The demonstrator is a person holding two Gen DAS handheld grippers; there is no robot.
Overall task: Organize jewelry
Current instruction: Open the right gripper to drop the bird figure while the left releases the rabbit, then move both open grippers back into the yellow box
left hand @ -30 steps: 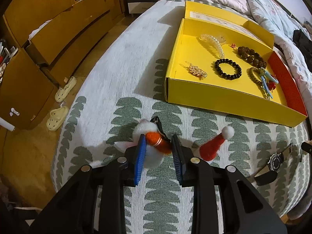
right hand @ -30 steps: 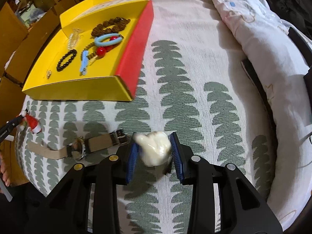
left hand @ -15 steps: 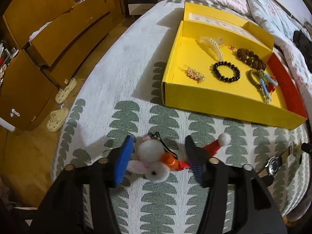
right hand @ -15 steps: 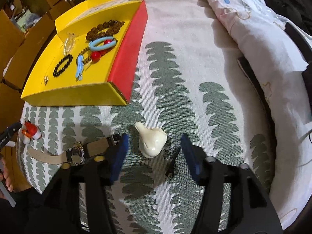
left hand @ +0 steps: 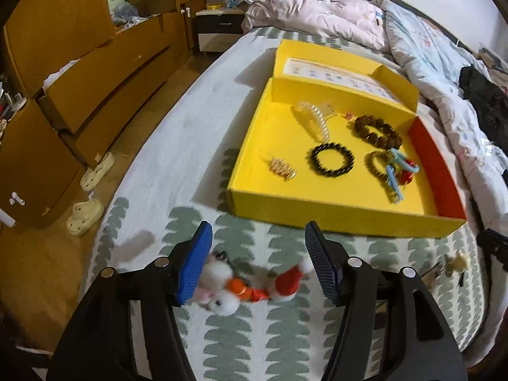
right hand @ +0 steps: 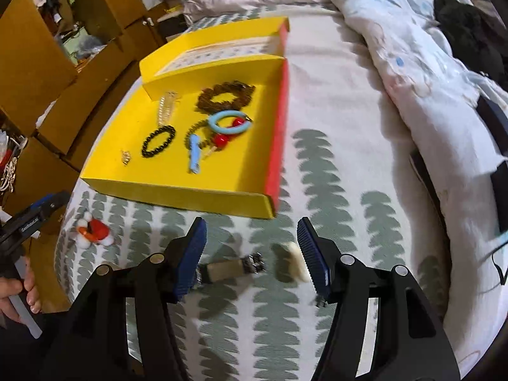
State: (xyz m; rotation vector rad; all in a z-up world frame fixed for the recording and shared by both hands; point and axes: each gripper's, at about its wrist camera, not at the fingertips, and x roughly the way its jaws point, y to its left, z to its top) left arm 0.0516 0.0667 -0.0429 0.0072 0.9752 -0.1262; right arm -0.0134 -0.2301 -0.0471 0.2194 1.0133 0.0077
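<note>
A yellow box (left hand: 333,219) (right hand: 177,190) lies on the bed and holds a black bead bracelet (left hand: 332,161), a brown bead bracelet (left hand: 377,130), a clear hair claw (left hand: 314,116), a gold clip (left hand: 281,168) and a blue ring with red beads (right hand: 228,122). My left gripper (left hand: 258,263) is open above a white and red pom-pom charm (left hand: 247,287) lying on the bedspread. My right gripper (right hand: 254,250) is open; a cream charm (right hand: 297,262) and a watch (right hand: 228,270) lie between its fingers on the bedspread.
A crumpled quilt (right hand: 412,63) covers the bed's right side. Wooden drawers (left hand: 79,73) and slippers (left hand: 85,216) stand on the floor to the left. The left gripper also shows in the right wrist view (right hand: 35,219), held by a hand.
Both grippers have opened and let go: the left released the pom-pom charm, the right the cream charm. Both have pulled back and up from the bedspread.
</note>
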